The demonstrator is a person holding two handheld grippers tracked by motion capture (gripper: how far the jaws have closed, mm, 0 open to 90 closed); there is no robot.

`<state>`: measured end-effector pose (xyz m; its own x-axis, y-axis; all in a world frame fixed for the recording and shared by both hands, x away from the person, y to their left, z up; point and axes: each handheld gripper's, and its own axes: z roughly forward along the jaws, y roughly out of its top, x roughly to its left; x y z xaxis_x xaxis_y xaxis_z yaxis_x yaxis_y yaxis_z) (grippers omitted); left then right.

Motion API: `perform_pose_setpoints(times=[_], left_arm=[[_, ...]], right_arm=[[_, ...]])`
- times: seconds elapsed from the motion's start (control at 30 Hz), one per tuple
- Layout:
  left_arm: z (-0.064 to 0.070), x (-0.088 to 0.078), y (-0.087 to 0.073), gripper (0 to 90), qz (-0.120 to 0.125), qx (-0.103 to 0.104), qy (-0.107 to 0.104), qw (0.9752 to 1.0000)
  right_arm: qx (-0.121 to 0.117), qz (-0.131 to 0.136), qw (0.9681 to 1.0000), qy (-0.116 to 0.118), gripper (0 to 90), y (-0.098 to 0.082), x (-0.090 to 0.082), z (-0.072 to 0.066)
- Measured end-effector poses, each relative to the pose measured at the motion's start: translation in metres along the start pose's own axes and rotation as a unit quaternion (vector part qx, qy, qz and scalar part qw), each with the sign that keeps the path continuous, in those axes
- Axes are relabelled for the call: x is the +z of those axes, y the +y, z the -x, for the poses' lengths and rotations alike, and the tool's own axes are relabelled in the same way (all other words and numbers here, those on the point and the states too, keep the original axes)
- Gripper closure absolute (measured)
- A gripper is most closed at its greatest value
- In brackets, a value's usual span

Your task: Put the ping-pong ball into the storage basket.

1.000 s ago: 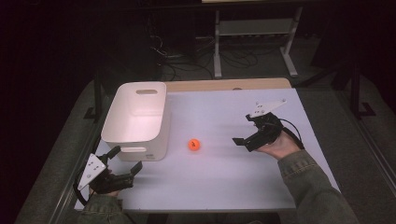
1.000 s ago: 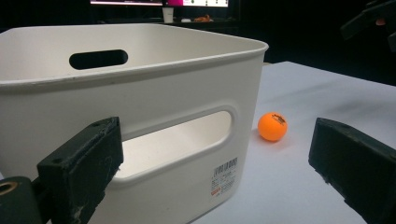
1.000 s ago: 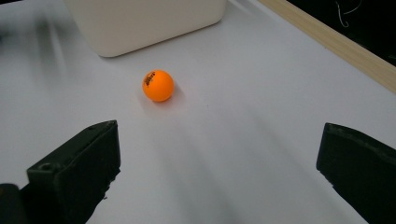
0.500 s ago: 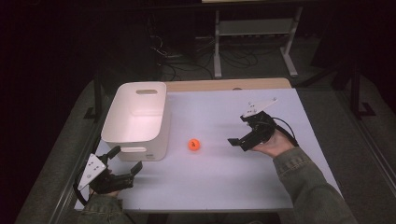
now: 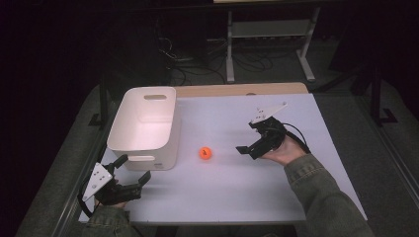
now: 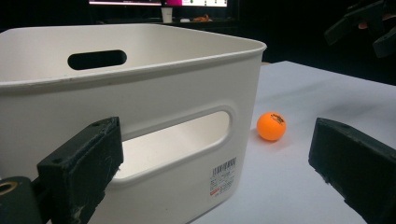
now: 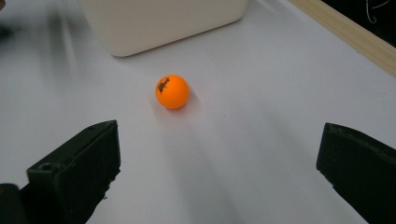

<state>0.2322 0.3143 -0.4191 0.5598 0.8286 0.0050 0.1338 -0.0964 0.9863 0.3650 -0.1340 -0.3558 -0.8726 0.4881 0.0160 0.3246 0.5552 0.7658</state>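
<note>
An orange ball (image 5: 205, 153) with black print lies on the white table (image 5: 237, 182), just right of the white bin (image 5: 146, 129). My right gripper (image 5: 250, 138) hovers open to the right of the ball, jaws pointing at it; the ball (image 7: 172, 91) sits ahead of the wide-spread jaws. My left gripper (image 5: 132, 169) is open near the table's front left corner, close to the bin's near wall (image 6: 163, 140). From there the ball (image 6: 271, 126) lies past the bin's corner. Nothing is between either pair of jaws.
The bin is empty, with slot handles at both ends. A wooden strip (image 5: 242, 90) runs along the table's far edge. Behind it, in the dark, are a metal rack (image 5: 269, 37) and cables on the floor.
My right gripper has moved left and a little nearer to the ball, still open. The left gripper, the ball and the bin have stayed put.
</note>
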Motion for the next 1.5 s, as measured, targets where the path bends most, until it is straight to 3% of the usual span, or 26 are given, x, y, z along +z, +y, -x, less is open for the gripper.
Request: perform_pose_setpoints(times=[1.13,1.5], left_arm=[[0.000,0.000,0.000,2.5,0.001,0.000,-0.003,1.0000],[0.000,0.000,0.000,2.5,0.002,0.000,-0.004,1.0000]], right_arm=[[-0.017,-0.025,0.9994,0.018,0.0,0.019,0.024,-0.002],[-0.032,-0.031,0.9986,0.027,0.0,0.030,0.032,-0.005]])
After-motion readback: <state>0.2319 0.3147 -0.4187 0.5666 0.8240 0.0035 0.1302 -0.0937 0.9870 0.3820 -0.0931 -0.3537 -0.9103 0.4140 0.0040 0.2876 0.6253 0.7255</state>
